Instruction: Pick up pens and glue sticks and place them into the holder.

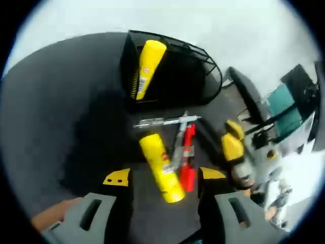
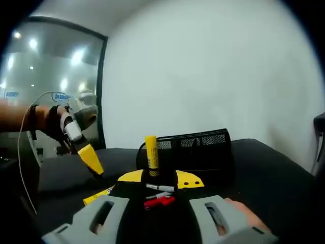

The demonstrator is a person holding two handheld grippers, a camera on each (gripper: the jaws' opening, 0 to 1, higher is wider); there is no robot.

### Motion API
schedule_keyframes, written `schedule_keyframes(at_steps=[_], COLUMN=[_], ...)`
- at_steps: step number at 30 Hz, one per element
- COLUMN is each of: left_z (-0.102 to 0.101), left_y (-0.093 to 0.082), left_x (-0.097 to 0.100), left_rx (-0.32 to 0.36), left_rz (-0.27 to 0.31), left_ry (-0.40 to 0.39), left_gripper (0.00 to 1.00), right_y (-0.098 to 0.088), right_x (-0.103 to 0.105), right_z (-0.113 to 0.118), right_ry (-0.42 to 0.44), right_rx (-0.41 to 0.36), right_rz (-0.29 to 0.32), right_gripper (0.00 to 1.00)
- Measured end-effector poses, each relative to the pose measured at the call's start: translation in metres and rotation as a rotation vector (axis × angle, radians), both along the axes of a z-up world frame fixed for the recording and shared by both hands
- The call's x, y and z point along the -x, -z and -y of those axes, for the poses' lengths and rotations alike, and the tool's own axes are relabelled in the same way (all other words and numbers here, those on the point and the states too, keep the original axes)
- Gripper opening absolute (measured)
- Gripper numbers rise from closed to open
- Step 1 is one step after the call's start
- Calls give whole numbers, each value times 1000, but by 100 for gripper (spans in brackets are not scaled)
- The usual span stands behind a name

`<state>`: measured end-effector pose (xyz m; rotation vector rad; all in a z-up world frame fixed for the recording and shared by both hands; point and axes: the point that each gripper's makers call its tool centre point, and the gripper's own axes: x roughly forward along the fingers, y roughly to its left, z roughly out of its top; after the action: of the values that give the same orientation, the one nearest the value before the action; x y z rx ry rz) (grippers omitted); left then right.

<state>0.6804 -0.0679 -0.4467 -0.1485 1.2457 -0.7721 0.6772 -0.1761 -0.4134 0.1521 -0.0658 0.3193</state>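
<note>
While one yellow glue stick [image 1: 147, 66] is already standing in the black mesh holder [image 1: 193, 76], a second glue stick [image 1: 161, 168] is lying on the dark desk [image 1: 61, 117], touching a red pen [image 1: 188, 157] and a silver pen [image 1: 165, 122]. The left hand-held gripper [image 1: 165, 178] is held open over this lying glue stick, so the pick-up step is judged to be in hand. For the next move the jaws must be lowered around the stick and closed; the right hand-held gripper [image 2: 155, 179] is also kept open and empty, low above the pens.
</note>
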Motion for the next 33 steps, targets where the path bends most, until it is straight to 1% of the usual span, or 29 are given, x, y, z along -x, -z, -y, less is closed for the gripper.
schedule_keyframes(at_steps=[1,2,3,4,5,6,7,8,9,10,11,12,13,14,15,17,19,20,21,22,23,24,26,27,28,29,30,31,33], left_z=[0,0,-3,-4,-7,-8,-8,-3,2,5,3,2,1,1,5,7,10,9,9,8,7,7,4,3,2,2,3,3,3], left_y=[0,1,3,6,8,10,11,12,11,13,18,22,24,26,26,28,30,31,32,33,33,35,38,38,40,40,40,41,43], left_x=[-1,0,4,5,1,-1,-1,0,1,0,7,8,3,3,5,4,4,4,8,7,9,13,16,8,7,0,0,5,4], left_rx=[-18,-36,-70,-96,-124,-147,-159,-149,-131,-134,-174,-210,-242,-253,-247,-255,-260,-267,-271,-277,-285,-292,-309,-310,-309,-303,-299,-294,-291], left_rz=[12,6,-23,-29,-54,-50,-60,-67,-99,-108,-98,-86,-77,-71,-74,-74,-69,-71,-60,-46,-49,-51,-44,-51,-53,-51,-52,-50,-48], left_ry=[15,10,-5,-7,-31,-40,-50,-55,-81,-106,-112,-120,-116,-122,-130,-151,-148,-157,-167,-181,-189,-184,-180,-185,-191,-199,-202,-204,-208], left_gripper=[49,49,49,49,49,49,48,47,47,47,47,45,43,42,41,41,41,41,41,40,38,36,35,33,33,33,31,30,30], right_y=[0,0,0,0,0,0,0,-1,-1,-2,-3,-3,-3,-4,-4,-5,-5,-6,-6,-6,-6,-6,-7,-7,-7,-7,-6,-6,-6], right_x=[0,0,0,0,1,1,1,1,1,2,2,2,2,2,2,2,3,3,3,3,3,3,3,3,4,4,4,4,4], right_z=[-1,-1,-2,-2,-2,-2,-1,0,0,1,2,2,3,4,5,6,6,7,7,7,7,7,7,7,7,6,6,6,6], right_ry=[-2,-3,-5,-5,-5,-5,-3,-1,0,4,7,7,8,9,10,11,12,12,12,11,10,10,9,8,8,7,7,7,7], right_rx=[2,4,7,8,9,9,7,4,-1,-7,-12,-17,-22,-26,-29,-39,-46,-50,-54,-57,-60,-62,-63,-64,-64,-64,-63,-62,-62], right_rz=[0,0,1,1,1,2,3,5,7,10,11,12,13,13,14,15,17,18,18,18,19,19,20,20,20,20,20,19,19], right_gripper=[19,19,19,19,19,19,19,19,19,19,19,19,19,19,19,19,19,19,19,19,19,19,19,19,19,19,19,19,19])
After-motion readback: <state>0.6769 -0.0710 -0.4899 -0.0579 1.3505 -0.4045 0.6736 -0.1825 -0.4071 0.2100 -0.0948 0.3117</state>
